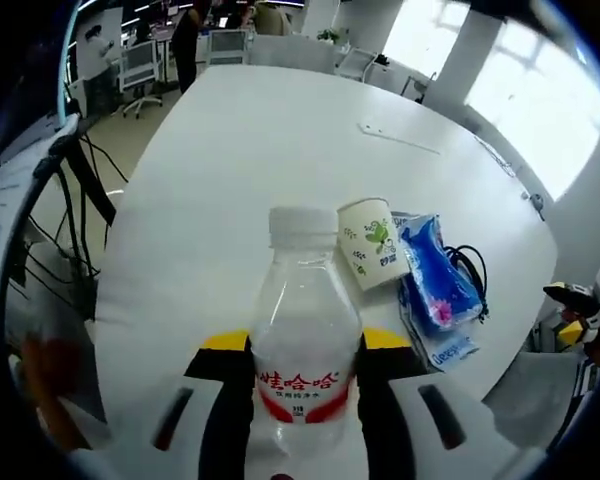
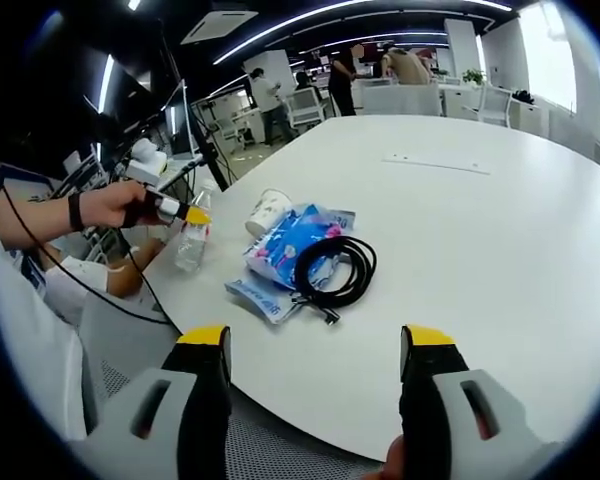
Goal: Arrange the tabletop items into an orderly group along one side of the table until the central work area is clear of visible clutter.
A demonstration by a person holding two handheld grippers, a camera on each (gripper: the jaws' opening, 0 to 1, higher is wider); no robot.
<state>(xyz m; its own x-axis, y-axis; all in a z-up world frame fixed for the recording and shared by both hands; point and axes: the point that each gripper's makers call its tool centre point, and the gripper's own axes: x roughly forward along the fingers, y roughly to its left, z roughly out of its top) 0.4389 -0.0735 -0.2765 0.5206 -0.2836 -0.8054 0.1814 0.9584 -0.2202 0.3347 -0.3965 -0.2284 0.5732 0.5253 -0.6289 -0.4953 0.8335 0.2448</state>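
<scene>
Left gripper view: my left gripper (image 1: 305, 385) has its jaws closed on a bottle (image 1: 303, 330), clear plastic with a white cap and a red label, held upright between the yellow-tipped jaws at the near edge of the white desk (image 1: 240, 160). Just right of the bottle a paper cup (image 1: 370, 243) lies tipped on its side, and against it sits a blue tissue pack (image 1: 435, 275) on top of a flat packet (image 1: 442, 345). A black cable (image 1: 470, 262) shows at the pack's far side. Chairs and people stand well beyond the desk's far end.

Right gripper view: at the left, a hand (image 2: 115, 207) holds my left gripper (image 2: 180, 213) around the bottle (image 2: 192, 240) at the desk (image 2: 480, 230) edge. To its right come the cup (image 2: 267, 212), then the tissue pack (image 2: 285, 242) on the flat packet (image 2: 260, 295), with the coiled cable (image 2: 335, 270) resting partly on the pack. All of these sit close together near the desk's left edge. My right gripper (image 2: 315, 390) hangs over the near edge with its jaws wide apart and nothing between them.
</scene>
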